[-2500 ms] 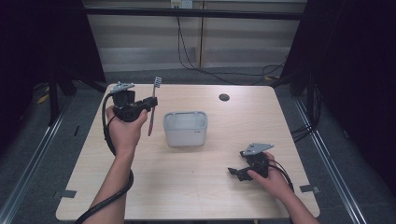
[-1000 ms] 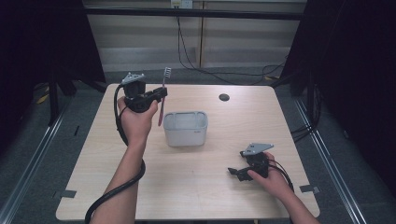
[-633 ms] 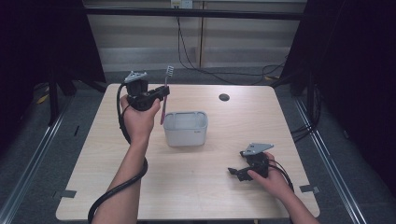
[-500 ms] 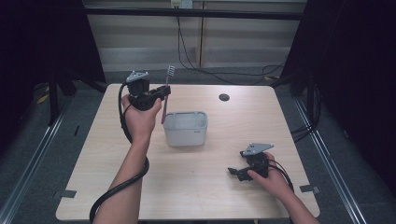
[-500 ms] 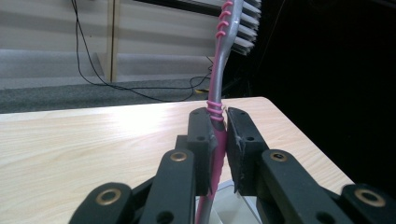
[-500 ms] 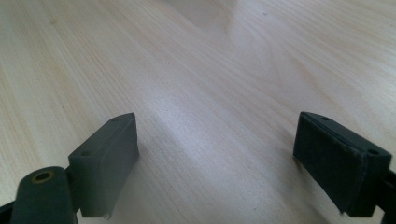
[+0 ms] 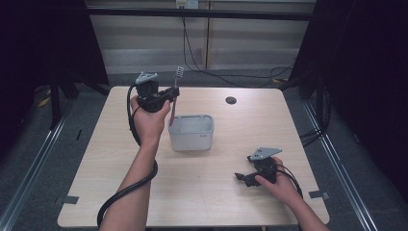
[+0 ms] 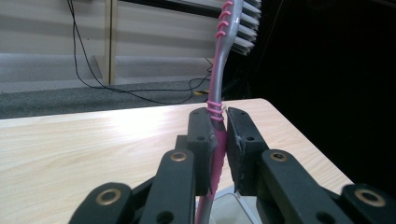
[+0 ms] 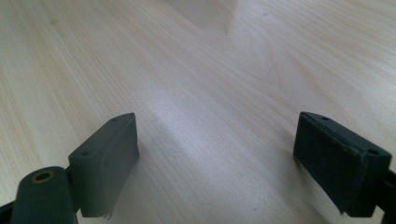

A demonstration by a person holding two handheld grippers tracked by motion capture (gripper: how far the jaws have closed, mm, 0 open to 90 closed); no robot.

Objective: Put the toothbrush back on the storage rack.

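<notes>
Pink-and-grey toothbrush (image 7: 173, 96) upright, bristles up, above the grey tub (image 7: 191, 133).

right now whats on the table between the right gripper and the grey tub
Nothing: in the high view, bare wood runs from the right gripper up to the grey tub. The right gripper view also shows plain tabletop ahead of its open jaws.
</notes>
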